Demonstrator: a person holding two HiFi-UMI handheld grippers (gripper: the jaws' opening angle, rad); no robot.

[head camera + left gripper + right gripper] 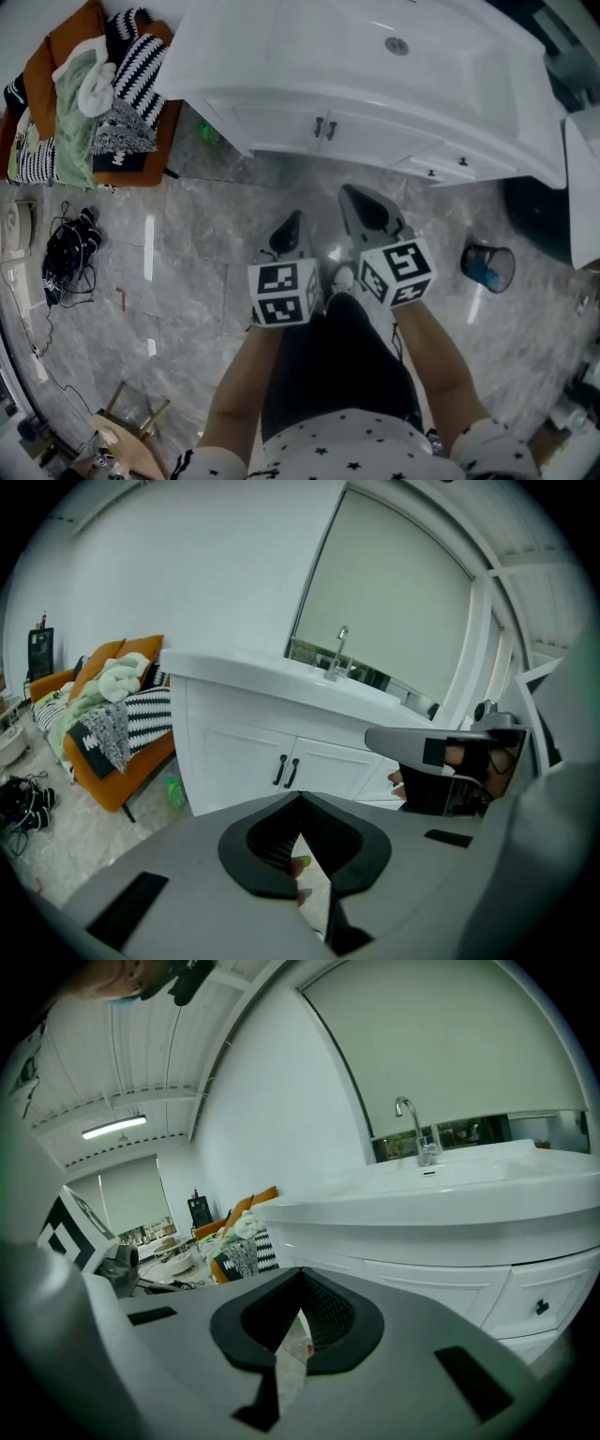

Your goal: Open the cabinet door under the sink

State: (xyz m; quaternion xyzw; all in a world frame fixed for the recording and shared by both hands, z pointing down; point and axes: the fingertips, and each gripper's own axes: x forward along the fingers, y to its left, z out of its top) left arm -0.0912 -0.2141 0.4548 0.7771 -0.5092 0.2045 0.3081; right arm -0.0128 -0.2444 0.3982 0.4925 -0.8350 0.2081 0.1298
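The white sink cabinet (281, 117) stands across the top of the head view, its two doors shut and a pair of dark handles (324, 127) at their meeting edge. In the left gripper view the handles (285, 772) sit straight ahead under the faucet (341, 651). My left gripper (292, 223) and right gripper (357, 196) hang side by side over the floor, short of the doors, both pointing at them. The left gripper (300, 799) and the right gripper (300, 1275) are each shut with nothing held. The right gripper view shows the cabinet (441, 1283) from lower right.
An orange sofa (56, 56) piled with clothes stands at the left beside the cabinet. A green bottle (208, 134) lies on the floor at the cabinet's left corner. A dark bin (487, 266) sits on the right. Cables and shoes (66, 253) lie at far left.
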